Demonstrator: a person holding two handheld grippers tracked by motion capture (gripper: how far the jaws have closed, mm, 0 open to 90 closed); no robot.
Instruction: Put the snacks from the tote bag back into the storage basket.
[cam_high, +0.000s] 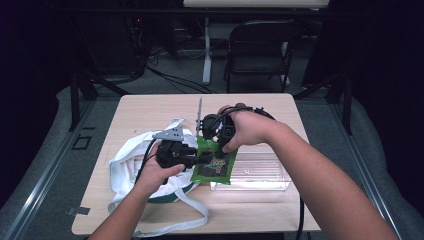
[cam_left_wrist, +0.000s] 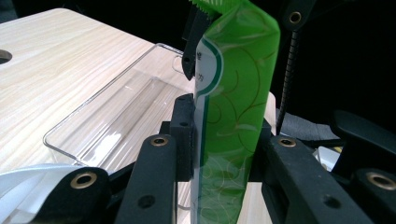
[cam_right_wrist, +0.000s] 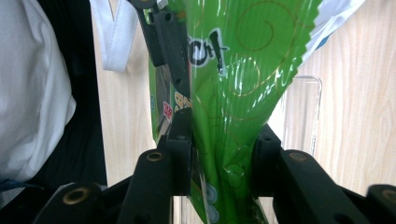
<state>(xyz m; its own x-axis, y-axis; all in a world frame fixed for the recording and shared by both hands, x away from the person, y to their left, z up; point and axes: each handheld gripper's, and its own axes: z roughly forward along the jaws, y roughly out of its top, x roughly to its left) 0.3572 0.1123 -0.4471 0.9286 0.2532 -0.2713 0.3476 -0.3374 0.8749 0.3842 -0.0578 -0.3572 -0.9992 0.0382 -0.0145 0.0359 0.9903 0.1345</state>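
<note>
A green snack bag (cam_high: 215, 167) hangs above the table between both grippers, over the left end of a clear plastic tray (cam_high: 260, 172). My left gripper (cam_high: 202, 160) comes in from the left and is shut on the bag's edge; in the left gripper view its jaws pinch the upright green bag (cam_left_wrist: 233, 116). My right gripper (cam_high: 220, 147) reaches down from behind, and its pads press the crumpled green bag (cam_right_wrist: 233, 93) from both sides. The left gripper's black finger (cam_right_wrist: 170, 46) shows farther along the bag in the right gripper view.
A white cloth tote bag (cam_high: 130, 160) with long straps lies at the table's left under my left hand. The wooden table (cam_high: 150, 110) has bare room at the back. A folding chair (cam_high: 260, 45) stands beyond the far edge.
</note>
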